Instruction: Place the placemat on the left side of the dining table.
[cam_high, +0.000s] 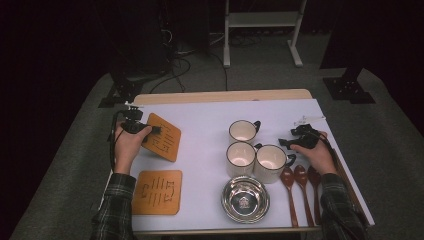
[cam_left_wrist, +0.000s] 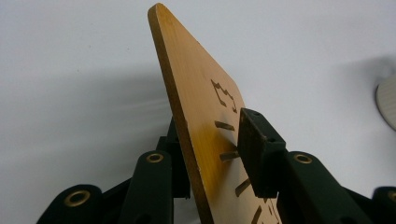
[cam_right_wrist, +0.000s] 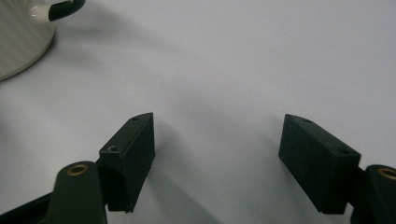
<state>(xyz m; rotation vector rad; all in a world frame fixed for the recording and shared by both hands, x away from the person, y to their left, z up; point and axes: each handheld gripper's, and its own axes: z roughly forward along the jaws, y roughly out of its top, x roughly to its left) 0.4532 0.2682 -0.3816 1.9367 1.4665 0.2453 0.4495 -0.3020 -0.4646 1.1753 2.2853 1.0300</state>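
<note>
Wooden coaster (cam_left_wrist: 205, 116), tilted, pinched at its edge in left tongs (cam_high: 150, 131); may slip. Right tongs (cam_right_wrist: 217, 163) wide, empty, at 3 o'clock.

Dark plaid sleeves (cam_high: 116, 202); black tongs (cam_right_wrist: 217, 163) with brass-ringed pivot screws and trailing black cable.

A white desk (cam_high: 210, 125) holds three cups (cam_high: 243, 132) close together, a shiny bowl (cam_high: 245, 199) in front of them, and three brown spoons (cam_high: 300, 192) side by side. One wooden mat (cam_high: 157, 192) lies flat.
</note>
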